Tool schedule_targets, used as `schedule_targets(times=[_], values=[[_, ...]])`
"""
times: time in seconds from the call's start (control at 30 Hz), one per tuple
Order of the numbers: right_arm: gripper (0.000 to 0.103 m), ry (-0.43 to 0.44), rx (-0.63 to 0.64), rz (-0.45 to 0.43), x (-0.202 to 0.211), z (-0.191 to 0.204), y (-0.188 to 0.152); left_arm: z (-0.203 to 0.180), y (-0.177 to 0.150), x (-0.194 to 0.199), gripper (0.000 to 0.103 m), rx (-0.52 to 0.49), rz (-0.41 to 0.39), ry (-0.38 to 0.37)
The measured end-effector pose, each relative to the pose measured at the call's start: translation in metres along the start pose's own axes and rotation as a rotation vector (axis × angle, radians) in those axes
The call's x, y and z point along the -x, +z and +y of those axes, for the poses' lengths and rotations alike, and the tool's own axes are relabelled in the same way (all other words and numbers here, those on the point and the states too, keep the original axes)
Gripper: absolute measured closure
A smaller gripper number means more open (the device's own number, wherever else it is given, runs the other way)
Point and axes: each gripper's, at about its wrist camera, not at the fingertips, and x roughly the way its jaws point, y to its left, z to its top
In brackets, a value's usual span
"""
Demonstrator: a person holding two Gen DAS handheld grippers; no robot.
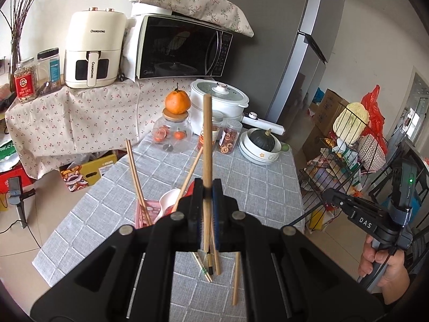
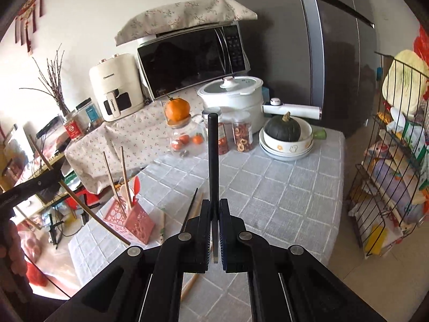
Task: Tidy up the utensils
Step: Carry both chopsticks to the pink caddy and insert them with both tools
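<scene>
My left gripper (image 1: 207, 187) is shut on a wooden chopstick (image 1: 206, 145) that stands upright above the table. Just below and left of it is a pink utensil holder (image 1: 146, 213) with wooden chopsticks and a white spoon (image 1: 167, 201) in it. Several loose chopsticks (image 1: 211, 264) lie on the cloth under the gripper. My right gripper (image 2: 215, 206) is shut on a black chopstick (image 2: 213, 158), held upright over the table. The pink holder (image 2: 131, 218) shows to its left, and the left gripper with its wooden chopstick (image 2: 80, 204) enters from the far left. More loose chopsticks (image 2: 191, 210) lie by the holder.
The table has a grey checked cloth (image 2: 281, 193). At its far end stand a glass jar topped with an orange (image 1: 177, 102), two snack jars (image 1: 231, 139), a white pot (image 1: 218, 102) and stacked bowls with a squash (image 1: 261, 145). A wire rack (image 2: 388, 161) stands right.
</scene>
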Motion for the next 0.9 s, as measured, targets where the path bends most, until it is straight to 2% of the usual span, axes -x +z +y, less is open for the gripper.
schedule_targets(times=[0.3,0.6,0.77,0.9], values=[[0.097,0.067,0.025,-0.060,0.014,0.034,0.012,0.019,0.014,0.017,0.096,0.039,-0.085,0.031],[0.097,0.154,0.028,-0.088,0.008,0.071,0.023,0.051,0.023,0.024,0.096,0.083,-0.151,0.084],[0.097,0.181,0.024,-0.089,-0.002,0.088,0.026,0.060,0.016,-0.004,0.096,0.094,-0.072,0.144],[0.097,0.211,0.001,-0.090,-0.012,0.096,0.029,0.067,0.011,-0.021,0.096,0.109,-0.020,0.164]])
